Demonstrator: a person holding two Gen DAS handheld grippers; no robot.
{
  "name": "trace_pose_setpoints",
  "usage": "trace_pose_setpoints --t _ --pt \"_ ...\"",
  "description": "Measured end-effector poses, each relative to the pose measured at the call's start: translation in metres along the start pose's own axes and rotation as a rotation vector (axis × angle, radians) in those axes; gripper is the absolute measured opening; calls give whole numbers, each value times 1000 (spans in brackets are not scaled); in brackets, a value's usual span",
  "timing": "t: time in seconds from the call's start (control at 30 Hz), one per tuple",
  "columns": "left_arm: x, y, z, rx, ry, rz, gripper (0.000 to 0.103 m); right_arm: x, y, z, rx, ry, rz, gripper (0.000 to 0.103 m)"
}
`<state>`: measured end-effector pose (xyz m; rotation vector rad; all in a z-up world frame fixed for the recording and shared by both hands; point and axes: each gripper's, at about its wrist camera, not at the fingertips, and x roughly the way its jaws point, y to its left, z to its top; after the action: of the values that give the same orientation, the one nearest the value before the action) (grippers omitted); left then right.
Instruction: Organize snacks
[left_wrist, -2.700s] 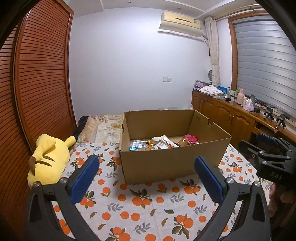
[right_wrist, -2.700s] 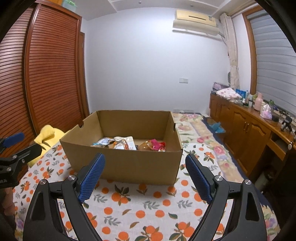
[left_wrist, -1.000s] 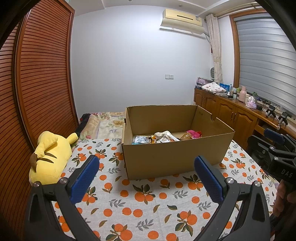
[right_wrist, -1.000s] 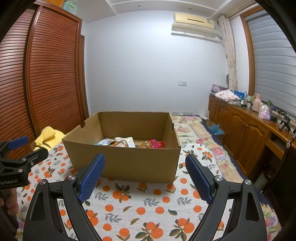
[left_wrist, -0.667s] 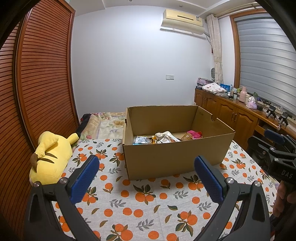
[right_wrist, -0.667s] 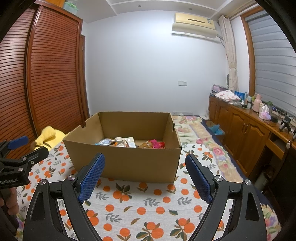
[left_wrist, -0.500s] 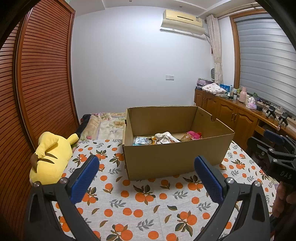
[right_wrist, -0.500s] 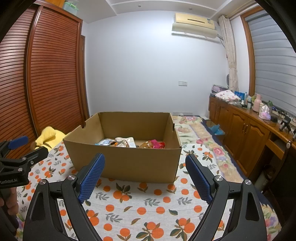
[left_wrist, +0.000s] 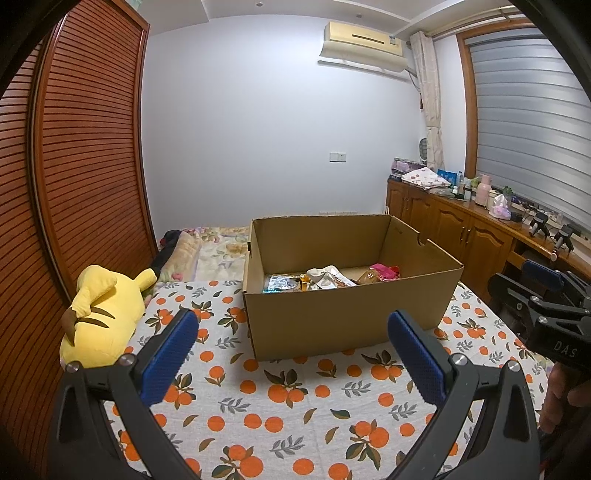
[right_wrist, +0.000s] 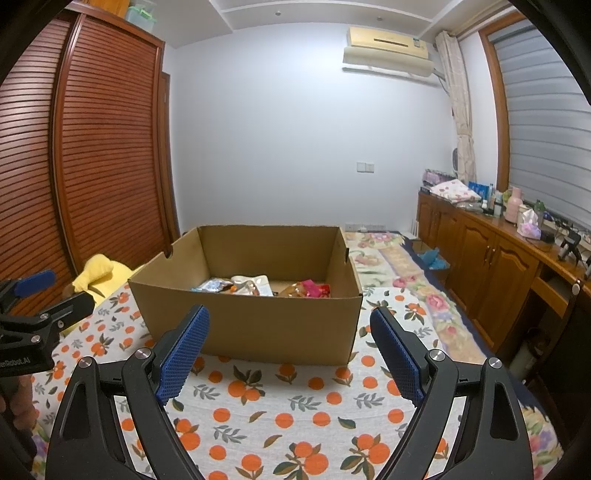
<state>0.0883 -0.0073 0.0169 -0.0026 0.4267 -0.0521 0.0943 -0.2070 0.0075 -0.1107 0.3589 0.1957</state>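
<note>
An open cardboard box (left_wrist: 347, 317) (right_wrist: 258, 325) stands on a bed covered with an orange-print sheet (left_wrist: 288, 402) (right_wrist: 280, 413). Several snack packets (left_wrist: 321, 278) (right_wrist: 255, 286) lie on its floor: silver, white and pink ones. My left gripper (left_wrist: 291, 343) hovers in front of the box, jaws wide apart and empty. My right gripper (right_wrist: 290, 339) does the same from the box's other front corner, open and empty. Each gripper shows at the edge of the other's view, held by a hand (left_wrist: 557, 398).
A yellow plush toy (left_wrist: 103, 306) (right_wrist: 99, 275) lies left of the box by the slatted wooden wardrobe (left_wrist: 74, 184). A wooden sideboard (right_wrist: 491, 266) with bottles and cloths runs along the right wall. Folded floral bedding (right_wrist: 388, 258) lies behind the box.
Since the oldest frames both views have pulled back a little and the box looks slightly lower and farther. Over the last second nothing has moved.
</note>
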Motion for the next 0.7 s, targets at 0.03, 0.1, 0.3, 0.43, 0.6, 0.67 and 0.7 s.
trace_pose_setpoints --t 0.03,0.1,0.3,0.43,0.6,0.67,0.7 --pt "0 0 0 0 1 0 103 0 0 0 -1 0 0 91" --pt "0 0 0 0 1 -1 103 0 0 0 2 0 0 91" --pt "-1 0 0 0 0 -1 103 0 0 0 1 1 0 91" --pt "-1 0 0 1 0 -1 103 0 -1 -1 2 0 -1 91" --pt "-2 -1 0 2 0 -1 103 0 0 0 1 -1 0 91" --pt "-2 -1 0 2 -1 -1 103 0 0 0 3 -1 1 91" --pt "-2 -1 0 1 -1 -1 103 0 0 0 2 -1 0 91"
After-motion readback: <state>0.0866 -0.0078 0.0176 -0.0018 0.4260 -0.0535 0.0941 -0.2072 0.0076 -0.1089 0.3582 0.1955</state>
